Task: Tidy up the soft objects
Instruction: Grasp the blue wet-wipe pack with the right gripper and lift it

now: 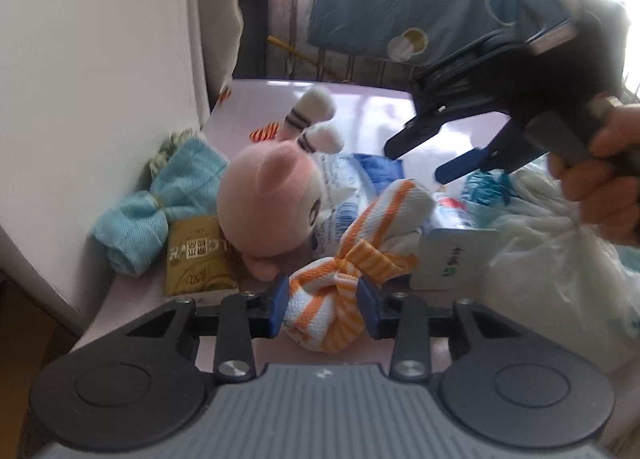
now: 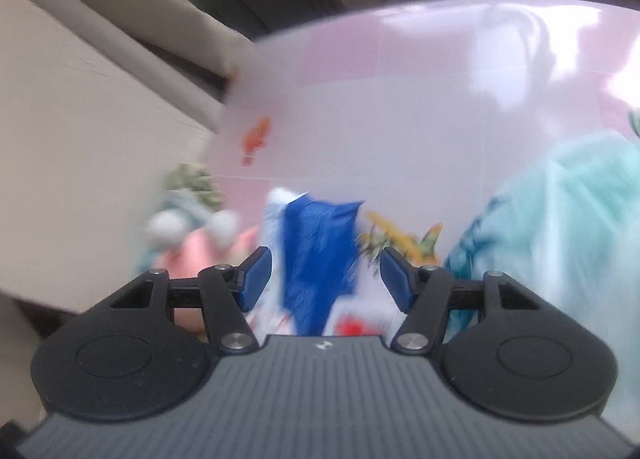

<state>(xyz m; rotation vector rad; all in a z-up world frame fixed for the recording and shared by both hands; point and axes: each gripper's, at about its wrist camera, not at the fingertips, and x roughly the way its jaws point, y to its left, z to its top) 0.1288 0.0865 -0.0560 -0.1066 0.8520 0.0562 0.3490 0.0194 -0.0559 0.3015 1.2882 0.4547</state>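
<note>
An orange-and-white striped cloth (image 1: pixel 340 283), knotted into a bundle, lies at the near edge of the pink table (image 1: pixel 360 107). My left gripper (image 1: pixel 323 306) has both blue pads pressed against its sides. A pink plush toy (image 1: pixel 268 199) lies just behind it, and a light blue towel (image 1: pixel 160 203) is bunched by the wall. My right gripper (image 1: pixel 416 163) hangs open above the pile, held by a hand (image 1: pixel 600 187). In the blurred right wrist view, the right gripper (image 2: pixel 324 271) stands open over a blue-and-white packet (image 2: pixel 320 259), with the plush toy (image 2: pixel 188 255) to its left.
A gold packet (image 1: pixel 198 263), a blue-and-white packet (image 1: pixel 352 179), a white card box (image 1: pixel 452 259) and a white plastic bag (image 1: pixel 560 267) crowd the table. A white panel (image 1: pixel 100 99) bounds the left side. Teal fabric (image 2: pixel 560 239) lies at the right.
</note>
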